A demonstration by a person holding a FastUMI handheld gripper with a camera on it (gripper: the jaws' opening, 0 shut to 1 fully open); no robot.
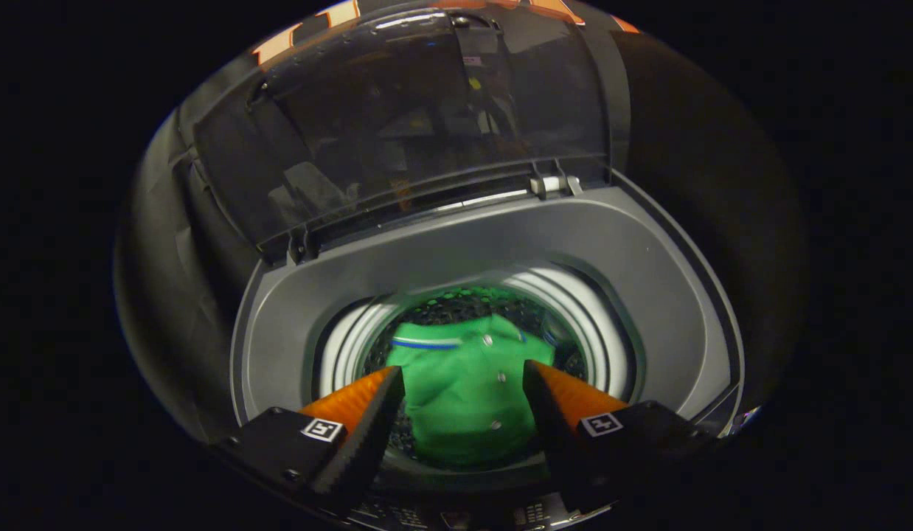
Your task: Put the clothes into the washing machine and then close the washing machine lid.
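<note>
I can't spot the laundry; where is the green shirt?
The green buttoned shirt lies down inside the washing machine's round drum, beyond the open gripper and framed between its orange fingers.

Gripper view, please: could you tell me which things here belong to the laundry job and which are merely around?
Part of the job:
- green buttoned garment lying in the drum
- grey top-loading washing machine
- dark see-through lid, standing open
- orange-fingered gripper, open above the garment

Merely around:
- black cloth booth wall
</note>
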